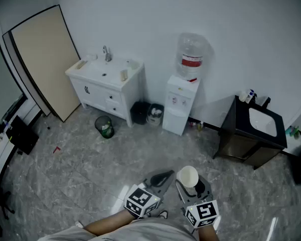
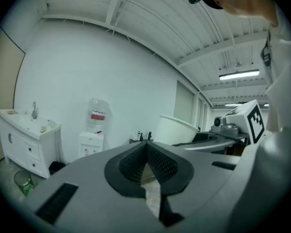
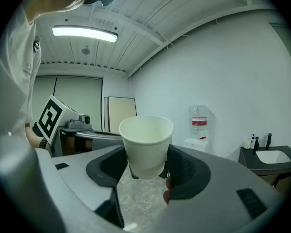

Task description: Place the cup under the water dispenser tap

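Note:
A white paper cup (image 3: 146,147) stands upright between the dark pads of my right gripper (image 3: 146,173), which is shut on its lower half. From the head view the cup (image 1: 188,176) is low in the picture, over the marble floor. The white water dispenser (image 1: 181,103), with a bottle (image 1: 192,56) on top, stands against the far wall, well away from the cup. It also shows small in the right gripper view, water dispenser (image 3: 199,136). My left gripper (image 1: 162,177) is beside the right one, jaws shut on nothing (image 2: 146,153). The cup (image 2: 177,130) shows to its right.
A white vanity with a sink (image 1: 108,79) stands left of the dispenser, a black sink cabinet (image 1: 255,130) to its right. Two bins (image 1: 147,113) sit between vanity and dispenser, and a green mesh bin (image 1: 104,126) stands on the floor. A board (image 1: 42,59) leans on the left wall.

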`<state>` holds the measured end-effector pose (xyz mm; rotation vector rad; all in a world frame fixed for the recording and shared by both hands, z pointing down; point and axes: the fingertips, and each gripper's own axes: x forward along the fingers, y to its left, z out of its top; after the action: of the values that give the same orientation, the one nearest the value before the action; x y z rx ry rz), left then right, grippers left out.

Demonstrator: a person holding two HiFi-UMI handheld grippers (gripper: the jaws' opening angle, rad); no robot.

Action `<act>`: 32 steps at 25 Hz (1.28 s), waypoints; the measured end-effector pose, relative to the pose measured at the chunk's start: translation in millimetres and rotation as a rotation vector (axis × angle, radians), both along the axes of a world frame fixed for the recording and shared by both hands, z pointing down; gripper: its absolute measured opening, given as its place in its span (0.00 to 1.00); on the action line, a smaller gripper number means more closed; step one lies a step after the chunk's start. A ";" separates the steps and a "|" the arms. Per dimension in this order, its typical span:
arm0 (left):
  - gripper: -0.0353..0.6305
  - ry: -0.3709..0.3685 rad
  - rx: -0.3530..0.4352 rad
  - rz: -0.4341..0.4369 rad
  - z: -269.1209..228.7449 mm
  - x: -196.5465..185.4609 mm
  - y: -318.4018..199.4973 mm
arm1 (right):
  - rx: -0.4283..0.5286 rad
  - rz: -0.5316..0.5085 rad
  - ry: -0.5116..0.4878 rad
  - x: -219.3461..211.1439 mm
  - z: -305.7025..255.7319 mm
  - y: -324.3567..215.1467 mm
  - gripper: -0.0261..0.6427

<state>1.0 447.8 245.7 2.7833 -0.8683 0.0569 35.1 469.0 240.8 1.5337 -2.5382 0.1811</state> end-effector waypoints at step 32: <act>0.06 -0.012 -0.040 -0.143 17.6 7.0 -65.1 | -0.059 -0.097 -0.072 31.8 22.6 -60.0 0.44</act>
<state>8.0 382.8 263.3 2.6784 -1.0547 0.0661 66.9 409.0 263.4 1.4037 -2.6305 0.3013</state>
